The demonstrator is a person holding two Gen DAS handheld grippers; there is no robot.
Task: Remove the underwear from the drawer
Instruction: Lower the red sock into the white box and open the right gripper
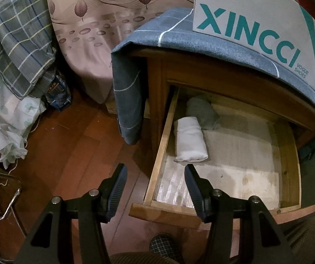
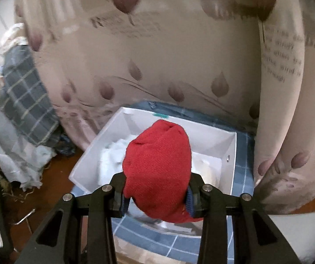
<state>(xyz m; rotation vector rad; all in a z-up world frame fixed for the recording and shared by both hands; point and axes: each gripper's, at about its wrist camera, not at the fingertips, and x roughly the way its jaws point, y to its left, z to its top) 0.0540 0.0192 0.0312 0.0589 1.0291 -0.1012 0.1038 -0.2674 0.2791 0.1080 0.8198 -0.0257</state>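
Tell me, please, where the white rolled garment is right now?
In the left wrist view, the white roll lies in the open drawer against its left wall, touching the grey roll behind it.

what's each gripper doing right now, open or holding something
Left gripper: open, empty, above the open wooden drawer.
Right gripper: shut on a red knitted garment.

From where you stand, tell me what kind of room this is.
Most likely a bedroom. A wooden nightstand stands with its drawer pulled open and rolled garments inside, a leaf-print bedsheet hangs beside it, and a plaid pillow lies nearby.
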